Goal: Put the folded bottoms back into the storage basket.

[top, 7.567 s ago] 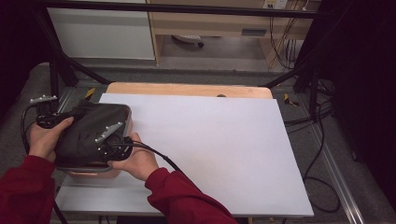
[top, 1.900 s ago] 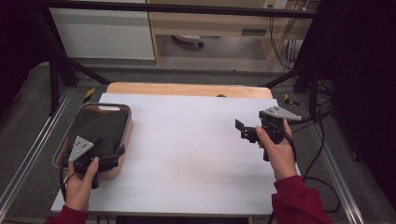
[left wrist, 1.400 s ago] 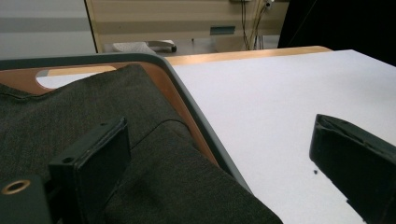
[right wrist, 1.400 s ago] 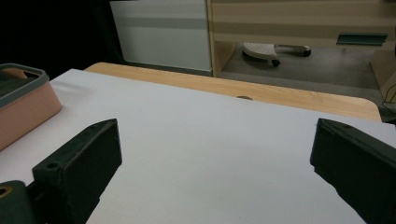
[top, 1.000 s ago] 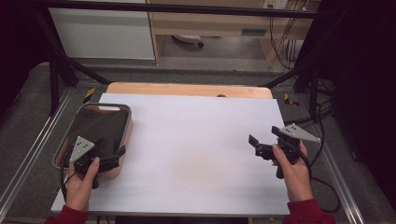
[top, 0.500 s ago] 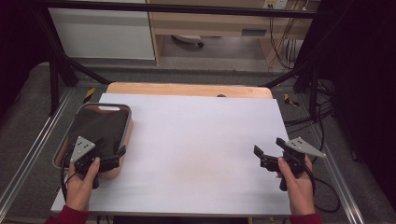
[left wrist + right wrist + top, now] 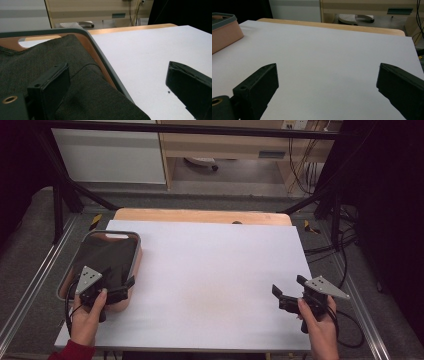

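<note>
While the dark folded cloth (image 7: 107, 260) lies in the grey-rimmed tray (image 7: 131, 236) at the left edge of the desk (image 7: 210, 270), the left gripper (image 7: 120, 287) hangs over the tray's near right corner, fingers (image 7: 50, 86) wide apart, one above the cloth, one above bare desk. Well apart, the right gripper (image 7: 289, 292) sits near the desk's right front corner, fingers (image 7: 259, 82) spread, holding nothing.
</note>
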Tool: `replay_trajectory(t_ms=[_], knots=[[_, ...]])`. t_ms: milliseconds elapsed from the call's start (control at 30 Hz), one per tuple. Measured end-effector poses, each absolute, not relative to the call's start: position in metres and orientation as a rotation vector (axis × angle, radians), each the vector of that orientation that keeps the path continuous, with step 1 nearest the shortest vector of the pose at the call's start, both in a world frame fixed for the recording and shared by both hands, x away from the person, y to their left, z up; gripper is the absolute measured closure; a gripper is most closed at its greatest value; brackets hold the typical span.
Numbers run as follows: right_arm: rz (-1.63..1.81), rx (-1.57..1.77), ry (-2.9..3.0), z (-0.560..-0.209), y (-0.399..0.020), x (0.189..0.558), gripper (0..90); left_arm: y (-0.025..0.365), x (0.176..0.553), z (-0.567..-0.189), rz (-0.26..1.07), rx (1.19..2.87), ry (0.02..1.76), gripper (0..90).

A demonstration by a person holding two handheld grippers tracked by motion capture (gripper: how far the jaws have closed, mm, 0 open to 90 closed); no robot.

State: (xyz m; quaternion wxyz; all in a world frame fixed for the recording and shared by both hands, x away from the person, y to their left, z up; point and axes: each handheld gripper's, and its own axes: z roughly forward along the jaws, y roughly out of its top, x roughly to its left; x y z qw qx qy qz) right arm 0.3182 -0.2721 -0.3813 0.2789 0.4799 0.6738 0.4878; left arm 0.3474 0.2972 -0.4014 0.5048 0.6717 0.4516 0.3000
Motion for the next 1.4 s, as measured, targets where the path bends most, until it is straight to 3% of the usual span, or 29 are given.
replay_trajectory(t_ms=[1400], knots=[[1.318,1.238,1.992,-0.424,-0.228,0.306,3.0,0.298,0.347,-0.401,0.722,1.621,1.087,5.9]])
